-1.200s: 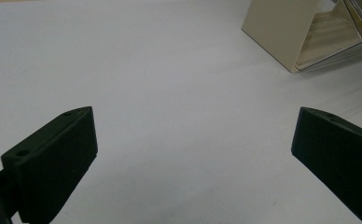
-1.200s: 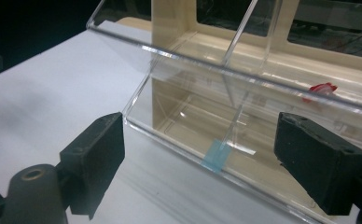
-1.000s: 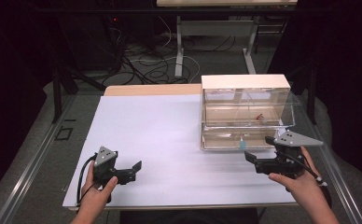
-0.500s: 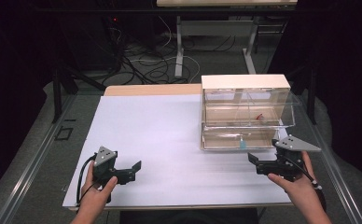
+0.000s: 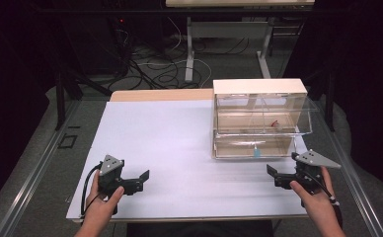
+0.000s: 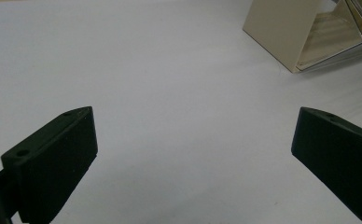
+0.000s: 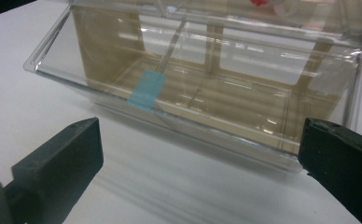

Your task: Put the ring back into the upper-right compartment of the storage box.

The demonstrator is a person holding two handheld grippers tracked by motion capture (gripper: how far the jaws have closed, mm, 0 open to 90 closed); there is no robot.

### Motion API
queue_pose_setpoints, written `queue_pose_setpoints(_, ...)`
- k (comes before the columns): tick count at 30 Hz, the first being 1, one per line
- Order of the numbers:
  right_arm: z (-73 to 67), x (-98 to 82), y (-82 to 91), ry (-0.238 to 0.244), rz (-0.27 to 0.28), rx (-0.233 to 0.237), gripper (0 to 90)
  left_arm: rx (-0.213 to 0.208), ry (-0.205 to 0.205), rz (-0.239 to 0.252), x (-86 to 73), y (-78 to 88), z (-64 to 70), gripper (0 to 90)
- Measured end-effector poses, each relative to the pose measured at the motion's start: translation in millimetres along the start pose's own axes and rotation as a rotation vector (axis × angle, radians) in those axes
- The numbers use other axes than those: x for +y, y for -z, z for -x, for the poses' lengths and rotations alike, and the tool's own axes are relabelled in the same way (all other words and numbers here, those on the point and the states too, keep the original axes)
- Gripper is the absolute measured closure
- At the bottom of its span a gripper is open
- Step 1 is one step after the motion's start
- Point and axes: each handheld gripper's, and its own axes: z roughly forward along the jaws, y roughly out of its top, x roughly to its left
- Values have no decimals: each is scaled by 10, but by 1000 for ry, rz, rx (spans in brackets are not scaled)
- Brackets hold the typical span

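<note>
You're holding both spread: left gripper [image 5: 142,178] lower left, right gripper [image 5: 273,174] facing clear bin [image 5: 258,118]; blue tab [image 7: 146,89] showing close in right gripper view.

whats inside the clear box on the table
The clear box has two tiers. The upper tier holds a small red item; the lower bin carries a blue tab on its front wall and looks otherwise bare. Glare hides parts of the interior.

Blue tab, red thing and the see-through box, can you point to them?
Blue tab [image 7: 146,89], right gripper view, middle of the tab.
Red thing [image 5: 274,123], high view, its middle, in the upper bin.
See-through box [image 5: 258,86], high view, its beige top.
</note>
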Motion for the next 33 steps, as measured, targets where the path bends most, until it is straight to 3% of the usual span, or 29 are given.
queue_pose_setpoints(6, 4, -113, -57, -4, 5, 13, 0, -5, -2, -1, 1, 0, 2, 2)
queue_pose_setpoints(10, 9, -173, -100, -11, -22, 34, 0, -9, -1, 0, 1, -1, -1, 2)
queue_pose_setpoints(11, 9, -179, -94, -3, -54, 36, 0, -9, -1, 1, 1, -2, -1, 2)
queue_pose_setpoints(13, -9, -217, -158, -2, -11, 33, 0, -12, -1, 2, 2, -4, 0, 2)
queue_pose_setpoints(17, -11, -233, -164, 44, -50, 47, 0, -16, 0, -6, 2, -9, 6, 2)
queue_pose_setpoints(21, -15, -256, -214, 42, -22, 52, 0, -16, 0, -8, 1, -13, 6, 2)
queue_pose_setpoints(22, -15, -253, -201, 35, -50, 58, 0, -16, -1, -8, 1, -14, 5, 2)
queue_pose_setpoints(23, -27, -265, -231, 23, -25, 57, 0, -17, 0, -8, 2, -15, 5, 2)
queue_pose_setpoints(26, -31, -260, -224, 40, -62, 77, 0, -18, 2, -6, 1, -20, 4, 2)
queue_pose_setpoints(28, -53, -283, -273, 38, -22, 75, 0, -18, 2, -5, 2, -20, 6, 3)
queue_pose_setpoints(29, -53, -274, -243, 43, -76, 80, 0, -17, -4, -5, 4, -18, 3, 2)
queue_pose_setpoints(30, -42, -279, -254, 64, -71, 74, 0, -17, -5, -7, 6, -15, 3, 2)
queue_pose_setpoints(33, -48, -291, -257, 52, -87, 67, 0, -18, -5, -8, 6, -14, 0, 2)
